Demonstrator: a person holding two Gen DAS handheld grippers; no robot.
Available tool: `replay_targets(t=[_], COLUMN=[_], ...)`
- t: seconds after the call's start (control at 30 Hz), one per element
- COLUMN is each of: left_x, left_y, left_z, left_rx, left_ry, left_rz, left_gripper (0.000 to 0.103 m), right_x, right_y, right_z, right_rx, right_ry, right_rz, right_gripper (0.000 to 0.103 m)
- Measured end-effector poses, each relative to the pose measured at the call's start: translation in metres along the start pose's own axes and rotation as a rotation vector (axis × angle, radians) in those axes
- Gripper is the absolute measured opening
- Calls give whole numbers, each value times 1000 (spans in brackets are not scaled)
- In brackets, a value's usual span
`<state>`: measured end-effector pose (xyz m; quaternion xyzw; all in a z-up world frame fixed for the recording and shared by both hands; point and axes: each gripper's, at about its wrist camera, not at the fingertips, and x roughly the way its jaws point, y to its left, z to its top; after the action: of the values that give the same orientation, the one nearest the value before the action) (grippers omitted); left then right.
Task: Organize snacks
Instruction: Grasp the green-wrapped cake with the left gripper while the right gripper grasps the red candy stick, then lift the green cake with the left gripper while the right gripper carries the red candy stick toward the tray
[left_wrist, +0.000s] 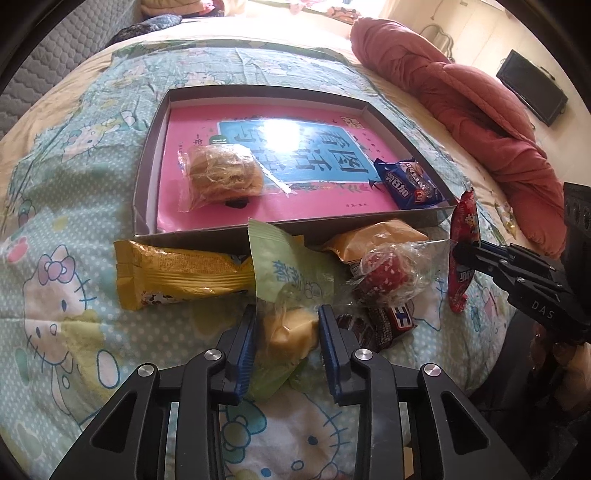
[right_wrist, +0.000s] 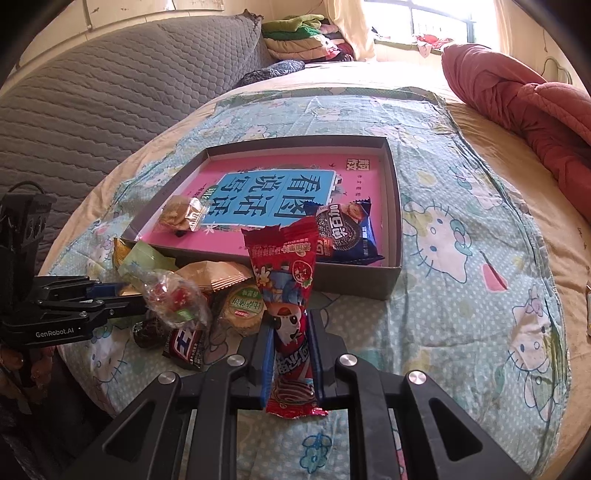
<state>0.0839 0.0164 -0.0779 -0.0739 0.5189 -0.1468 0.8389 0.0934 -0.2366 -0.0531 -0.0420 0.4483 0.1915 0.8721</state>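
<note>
A shallow grey box (left_wrist: 147, 155) (right_wrist: 393, 192) lined with a pink book lies on the bed. In it are a clear-wrapped pastry (left_wrist: 221, 173) (right_wrist: 181, 214) and a dark blue snack pack (left_wrist: 410, 182) (right_wrist: 347, 232). My left gripper (left_wrist: 287, 314) (right_wrist: 122, 295) straddles a pale green pack with a yellow cake (left_wrist: 291, 280), its jaws around it but a little apart. My right gripper (right_wrist: 291, 325) (left_wrist: 456, 251) is shut on a long red snack stick (right_wrist: 288, 291) (left_wrist: 461, 251), held upright just before the box's near wall.
A pile before the box holds a yellow pack (left_wrist: 173, 273), a clear-wrapped red sweet (left_wrist: 388, 273) (right_wrist: 177, 295), a tan pack (left_wrist: 373, 236) (right_wrist: 214, 277), a dark chocolate bar (left_wrist: 391, 325) (right_wrist: 184, 343) and a round green-label cake (right_wrist: 243, 306). A red quilt (left_wrist: 480, 122) (right_wrist: 524, 96) lies right.
</note>
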Motion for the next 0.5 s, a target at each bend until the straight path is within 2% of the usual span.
replay_targets(t=[0.2, 0.5], left_x=[-8, -32], left_y=[4, 7], left_z=[-2, -1], left_rx=[-24, -43], left_ry=[-15, -85], left_rz=[-6, -5], left_gripper=[33, 33], right_x=[-3, -11], right_y=[1, 0], right_z=[0, 4], right_rx=[0, 11], right_ry=[-12, -47], right_rz=[10, 31], right_gripper=[17, 17])
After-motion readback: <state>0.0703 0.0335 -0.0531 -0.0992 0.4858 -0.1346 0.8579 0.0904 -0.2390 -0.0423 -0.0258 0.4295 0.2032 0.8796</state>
